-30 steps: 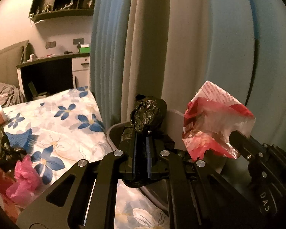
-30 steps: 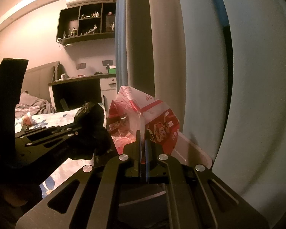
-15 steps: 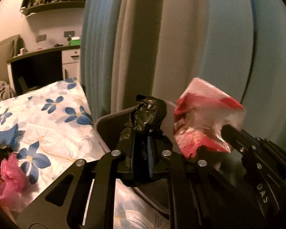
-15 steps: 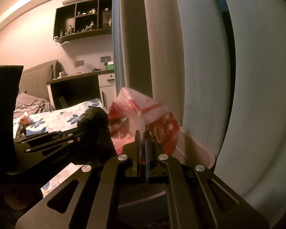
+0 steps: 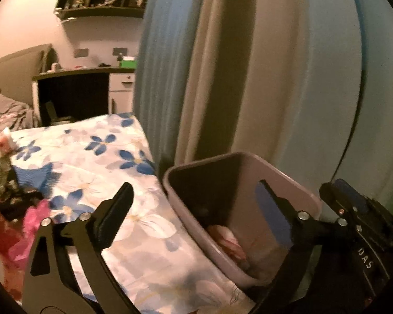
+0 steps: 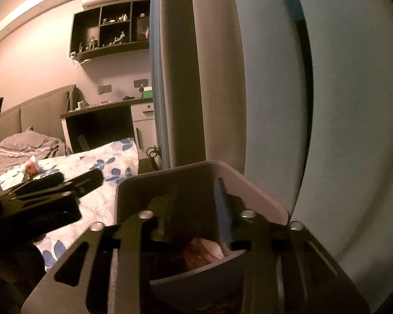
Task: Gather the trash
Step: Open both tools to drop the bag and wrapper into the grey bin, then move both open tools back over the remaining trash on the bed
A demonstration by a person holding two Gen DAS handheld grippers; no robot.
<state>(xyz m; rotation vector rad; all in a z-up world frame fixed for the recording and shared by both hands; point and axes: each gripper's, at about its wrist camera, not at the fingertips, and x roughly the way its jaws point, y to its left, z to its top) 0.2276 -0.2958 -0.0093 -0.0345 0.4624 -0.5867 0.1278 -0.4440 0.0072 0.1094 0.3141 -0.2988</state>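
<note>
A grey bin [image 5: 249,157] stands beside the floral bed, against the curtain. My left gripper [image 5: 196,198] is over its near side, jaws opening wide with nothing between them. A red-and-white wrapper [image 5: 228,240] lies inside the bin; I cannot make out the black bag in the dark interior. In the right wrist view my right gripper [image 6: 196,204] hangs above the same bin [image 6: 170,175], jaws opening and empty, with the wrapper [image 6: 201,251] below them. On the bed at left lie a pink bag [image 5: 31,217], a black bag [image 5: 13,196] and a small white-and-red scrap [image 5: 2,144].
The floral bed cover [image 5: 104,157] fills the left; its edge meets the bin. Blue and beige curtains [image 5: 222,65] hang right behind the bin. A dark desk [image 5: 73,96] and wall shelves [image 6: 110,34] stand at the far end.
Both grippers opened. The black bag left the left jaws and the red-and-white wrapper left the right jaws; the wrapper now lies in the bin. The left view swung slightly.
</note>
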